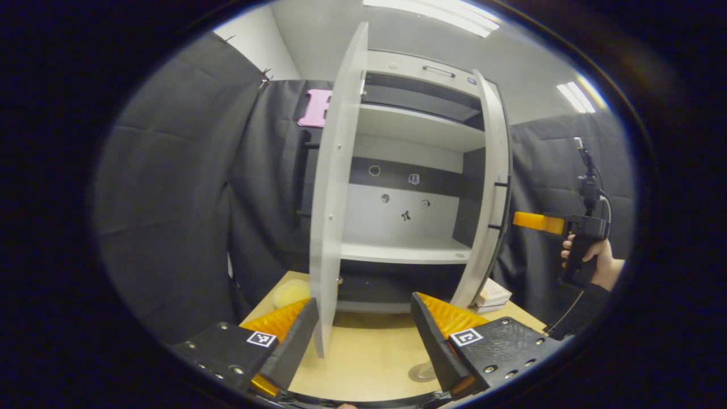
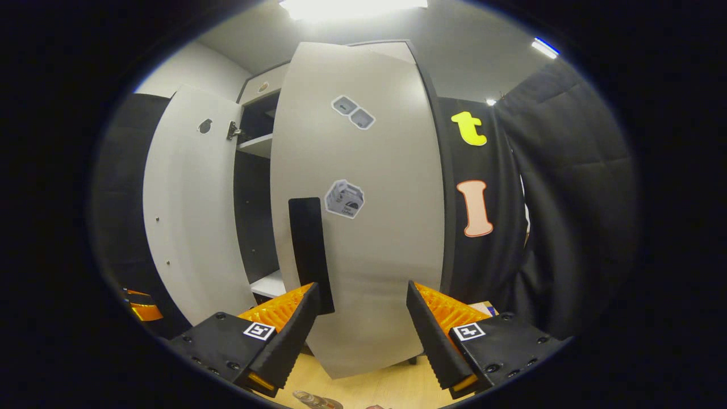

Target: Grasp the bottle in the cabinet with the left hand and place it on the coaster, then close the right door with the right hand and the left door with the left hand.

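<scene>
On the wooden table [image 1: 363, 363], near the bottom edge of the left gripper view, a small round clear shape [image 1: 422, 372] sits just left of the left gripper's right finger; it is too cut off to tell whether it is the bottle or the coaster. At the very bottom of the right gripper view, part of a clear object [image 2: 318, 401] lies on the tabletop, also too cropped to identify.

Behind stands a white cabinet [image 1: 409, 250] with bare shelves. Its left door [image 1: 335, 193] swings far out, edge-on, between the fingers of the left gripper [image 1: 363, 335], whose jaws are spread wide with nothing held. The right door [image 1: 491, 193] is partly open. Beyond it, a hand [image 1: 596, 261] holds the right gripper [image 1: 531, 221] near that door's outer face.

From the right gripper view, the right door [image 2: 363, 216] fills the centre, carrying stickers and a dark vertical handle [image 2: 309, 255]. The right gripper [image 2: 363, 329] is spread open before it, grasping nothing. A yellowish round item [image 1: 291, 292] rests on the table left of the cabinet.
</scene>
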`<act>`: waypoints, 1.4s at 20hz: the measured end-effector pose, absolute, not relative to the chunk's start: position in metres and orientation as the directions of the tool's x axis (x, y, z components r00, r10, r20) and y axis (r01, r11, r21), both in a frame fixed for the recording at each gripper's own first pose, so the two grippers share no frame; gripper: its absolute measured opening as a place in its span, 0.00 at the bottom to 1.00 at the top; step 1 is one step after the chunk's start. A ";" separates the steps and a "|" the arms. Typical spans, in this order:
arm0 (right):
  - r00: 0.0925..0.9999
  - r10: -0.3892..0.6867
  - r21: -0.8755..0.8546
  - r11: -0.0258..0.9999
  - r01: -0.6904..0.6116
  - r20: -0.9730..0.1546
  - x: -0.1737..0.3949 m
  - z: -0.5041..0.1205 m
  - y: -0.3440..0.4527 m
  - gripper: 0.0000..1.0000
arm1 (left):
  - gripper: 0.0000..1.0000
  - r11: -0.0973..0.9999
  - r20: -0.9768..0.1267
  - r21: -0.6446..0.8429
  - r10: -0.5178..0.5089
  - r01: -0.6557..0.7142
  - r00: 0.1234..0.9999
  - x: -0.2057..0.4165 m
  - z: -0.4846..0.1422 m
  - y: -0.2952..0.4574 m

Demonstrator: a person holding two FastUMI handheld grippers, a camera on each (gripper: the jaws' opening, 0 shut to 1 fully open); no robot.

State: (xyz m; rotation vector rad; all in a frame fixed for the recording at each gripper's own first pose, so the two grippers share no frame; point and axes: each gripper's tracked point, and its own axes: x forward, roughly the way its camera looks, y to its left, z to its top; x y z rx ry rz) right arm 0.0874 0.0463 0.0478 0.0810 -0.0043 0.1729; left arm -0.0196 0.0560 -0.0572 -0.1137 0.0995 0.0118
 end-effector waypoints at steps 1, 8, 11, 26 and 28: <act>0.985 0.172 0.096 0.981 -0.171 0.001 0.086 0.044 0.045 0.98 | 0.95 0.993 -0.097 -0.108 0.031 -0.042 0.995 -0.021 -0.053 0.068; 0.988 0.146 0.120 0.983 -0.138 -0.056 0.077 0.015 0.033 0.98 | 0.94 0.990 -0.004 0.004 0.138 -0.138 0.990 -0.011 0.005 0.162; 0.989 0.131 0.112 0.986 -0.123 -0.066 0.069 0.007 0.029 0.98 | 0.94 0.992 0.035 -0.001 0.123 -0.124 0.992 0.010 0.033 0.182; 0.986 -0.018 0.180 0.983 0.048 -0.165 0.049 -0.020 -0.006 0.97 | 0.94 0.989 0.062 -0.099 -0.104 0.110 0.993 0.126 0.079 0.210; 0.986 -0.019 0.178 0.983 0.048 -0.164 0.053 -0.022 -0.011 0.98 | 0.94 0.990 0.049 -0.087 -0.109 0.113 0.993 0.128 0.080 0.206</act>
